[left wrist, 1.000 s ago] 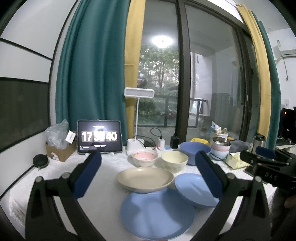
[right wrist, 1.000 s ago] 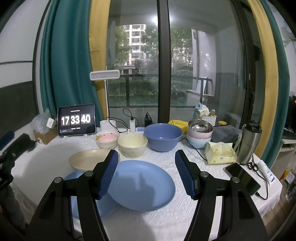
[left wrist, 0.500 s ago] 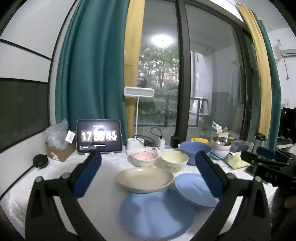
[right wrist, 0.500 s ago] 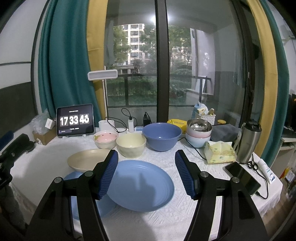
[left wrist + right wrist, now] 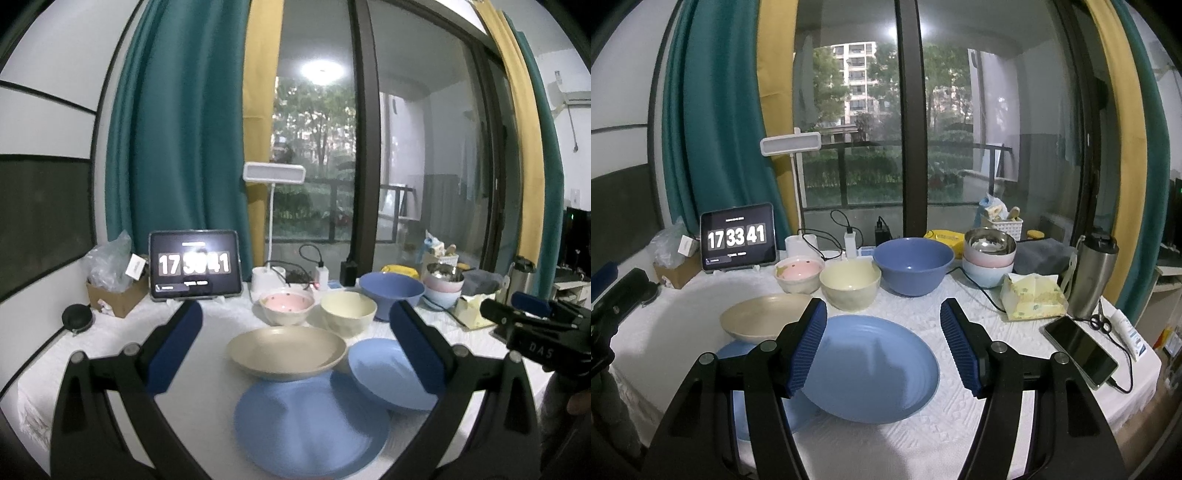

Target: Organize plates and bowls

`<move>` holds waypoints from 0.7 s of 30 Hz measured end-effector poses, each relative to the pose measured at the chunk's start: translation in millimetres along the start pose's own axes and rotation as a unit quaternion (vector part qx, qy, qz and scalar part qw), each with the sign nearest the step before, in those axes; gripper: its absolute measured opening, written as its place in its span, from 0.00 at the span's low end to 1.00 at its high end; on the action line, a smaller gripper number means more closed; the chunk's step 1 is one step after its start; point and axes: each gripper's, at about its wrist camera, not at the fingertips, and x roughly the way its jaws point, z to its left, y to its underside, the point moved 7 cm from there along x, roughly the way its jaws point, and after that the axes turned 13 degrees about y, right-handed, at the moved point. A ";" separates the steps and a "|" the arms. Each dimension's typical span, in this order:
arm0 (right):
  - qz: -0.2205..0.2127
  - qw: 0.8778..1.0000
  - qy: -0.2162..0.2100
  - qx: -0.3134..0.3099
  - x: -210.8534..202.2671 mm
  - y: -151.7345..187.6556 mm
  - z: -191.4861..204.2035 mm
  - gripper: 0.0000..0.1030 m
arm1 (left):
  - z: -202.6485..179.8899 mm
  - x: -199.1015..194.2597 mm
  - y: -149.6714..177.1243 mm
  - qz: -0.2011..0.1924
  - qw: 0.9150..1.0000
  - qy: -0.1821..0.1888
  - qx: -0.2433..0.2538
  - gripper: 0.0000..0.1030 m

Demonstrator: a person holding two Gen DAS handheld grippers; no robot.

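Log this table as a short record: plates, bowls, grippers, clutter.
plates: beige plate; two blue plates, one overlapping the other
loose bowls: pink bowl, cream bowl, large blue bowl
stack: steel bowl atop nested bowls
left gripper: open, empty
right gripper: open, empty
clutter: tablet clock, phone, tissue pack

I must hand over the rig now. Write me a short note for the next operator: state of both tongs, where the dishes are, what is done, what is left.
Left tongs: open, empty, above the table.
Right tongs: open, empty, over the smaller blue plate.
Dishes: the beige shallow plate and the smaller blue plate both overlap the larger blue plate. Behind stand the pink-inside bowl, the cream bowl and the big blue bowl.
Done: nothing sorted yet.
Left: stack the plates, nest the bowls.
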 end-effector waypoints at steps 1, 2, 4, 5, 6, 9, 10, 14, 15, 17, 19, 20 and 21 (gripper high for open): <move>0.003 1.000 0.000 0.003 2.5 2.5 -1.9 0.65 | -1.3 3.3 1.2 0.005 1.000 0.001 0.001 0.99; 0.007 1.000 0.001 0.005 7.5 1.2 -4.0 0.65 | -3.5 7.7 3.4 0.013 1.000 0.002 0.002 0.99; 0.015 1.000 0.001 0.009 13.2 3.9 -6.7 0.65 | -6.7 15.5 6.0 0.025 1.000 0.004 0.003 0.99; 0.020 1.000 0.002 0.012 16.6 5.3 -8.3 0.65 | -8.2 19.6 7.6 0.031 1.000 0.005 0.004 0.99; 0.024 1.000 0.002 0.014 19.5 6.2 -10.1 0.65 | -10.2 23.8 9.6 0.037 0.999 0.006 0.005 0.99; 0.035 0.999 0.001 0.018 29.4 9.1 -14.0 0.65 | -16.8 39.3 16.2 0.058 0.998 0.005 0.006 0.99; 0.038 0.999 0.001 0.020 33.0 10.0 -15.9 0.65 | -18.6 44.2 18.3 0.065 0.998 0.005 0.007 0.99; 0.055 0.998 -0.002 0.030 52.3 15.7 -25.2 0.65 | -25.2 63.6 27.8 0.091 0.996 0.006 0.008 0.99; 0.059 0.998 -0.002 0.031 56.5 17.7 -26.4 0.65 | -27.3 68.5 30.3 0.095 0.995 0.005 0.009 0.99; 0.067 0.997 -0.005 0.032 64.3 20.8 -28.7 0.65 | -30.2 75.4 34.8 0.104 0.995 0.005 0.011 0.99; 0.074 0.997 -0.006 0.033 72.2 24.4 -30.2 0.65 | -34.0 83.9 40.6 0.115 0.993 0.005 0.014 0.99; 0.078 0.996 -0.008 0.034 76.0 26.0 -31.9 0.65 | -35.1 87.9 43.2 0.120 0.993 0.005 0.015 0.99; 0.081 0.996 -0.009 0.034 79.3 27.5 -32.9 0.65 | -36.6 93.2 46.8 0.127 0.992 0.006 0.015 0.99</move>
